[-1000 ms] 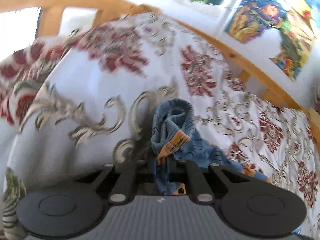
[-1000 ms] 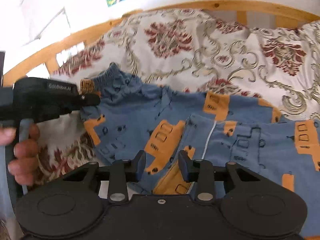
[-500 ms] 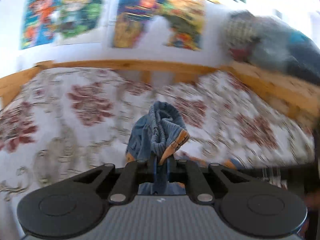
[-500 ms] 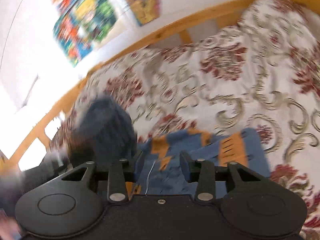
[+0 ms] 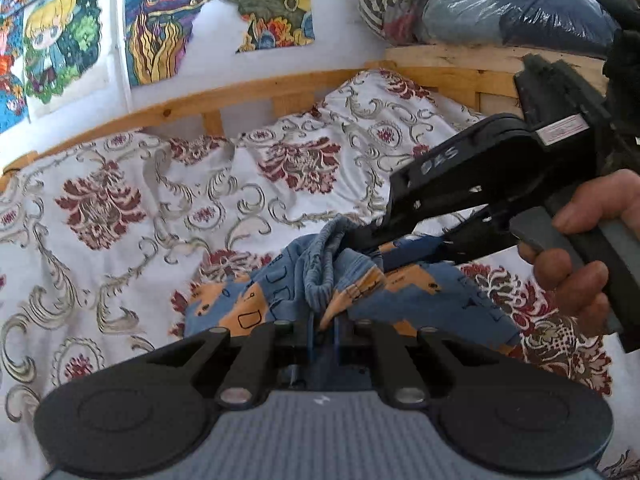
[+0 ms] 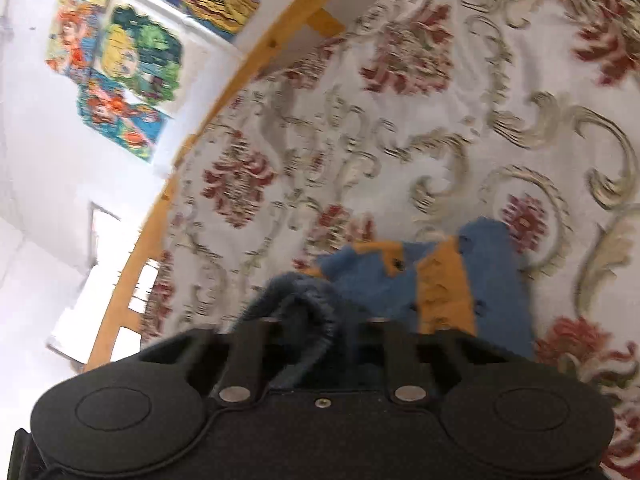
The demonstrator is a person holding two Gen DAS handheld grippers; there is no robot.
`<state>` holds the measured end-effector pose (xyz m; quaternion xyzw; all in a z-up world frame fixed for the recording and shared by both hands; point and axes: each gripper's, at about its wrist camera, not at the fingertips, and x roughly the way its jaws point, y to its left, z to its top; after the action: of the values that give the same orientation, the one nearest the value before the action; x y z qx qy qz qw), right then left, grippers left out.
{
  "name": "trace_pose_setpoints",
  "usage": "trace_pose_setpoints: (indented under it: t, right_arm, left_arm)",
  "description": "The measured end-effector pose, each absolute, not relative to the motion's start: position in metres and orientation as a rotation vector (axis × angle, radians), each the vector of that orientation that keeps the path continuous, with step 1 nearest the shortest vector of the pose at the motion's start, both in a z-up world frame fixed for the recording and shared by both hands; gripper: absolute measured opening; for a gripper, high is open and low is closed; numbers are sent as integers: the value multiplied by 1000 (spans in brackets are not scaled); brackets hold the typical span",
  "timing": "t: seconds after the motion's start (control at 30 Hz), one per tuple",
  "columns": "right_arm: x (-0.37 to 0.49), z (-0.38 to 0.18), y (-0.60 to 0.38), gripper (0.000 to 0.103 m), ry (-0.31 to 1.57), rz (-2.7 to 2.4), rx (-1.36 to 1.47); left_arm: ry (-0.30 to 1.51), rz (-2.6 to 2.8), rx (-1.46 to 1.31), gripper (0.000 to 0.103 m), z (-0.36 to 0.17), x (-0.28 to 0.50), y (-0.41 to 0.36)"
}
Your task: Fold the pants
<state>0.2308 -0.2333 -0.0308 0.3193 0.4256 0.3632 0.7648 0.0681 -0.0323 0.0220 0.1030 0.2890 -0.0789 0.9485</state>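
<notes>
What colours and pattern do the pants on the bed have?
The pants are blue with orange blocks and dark outlined shapes, clearest in the left wrist view.

1. The pants [image 5: 352,292] lie on the bed [image 5: 120,208].
2. The left tool [image 5: 322,328] sits at the pants' near edge.
3. The right tool [image 5: 360,240] reaches the pants from the right.
4. Bundles [image 5: 480,4] sit behind the pants, past the bed's rail [image 5: 240,96].

Left wrist view: sits on the left tool [image 5: 322,330], looks forward and downward across the bed [image 5: 120,216] toward the wooden rail [image 5: 240,94] and wall posters [image 5: 168,20]; close to the pants [image 5: 360,280].
Right wrist view: sits on the right tool [image 6: 320,332], rolled, looks down over the bed, rail at left; pants very close.
Shared: pants, floral bedspread, rail, posters; the right tool [image 5: 360,240] shows in the left view.
</notes>
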Motion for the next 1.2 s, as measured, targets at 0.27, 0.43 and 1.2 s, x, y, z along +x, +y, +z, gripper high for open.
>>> trace_pose_setpoints:
  t: [0.27,0.43,1.2]
  right_arm:
    - [234,7,-261,12,820,750,514]
    - [229,-13,-269,12,837,636,344]
    - [148,-36,-239,23,781,634,72]
  left_arm:
    - [572,-244,165,9,40,84,-59]
    - [636,-326,174,9,15,95,-89]
    - [773,-180,-189,64,3,108,36]
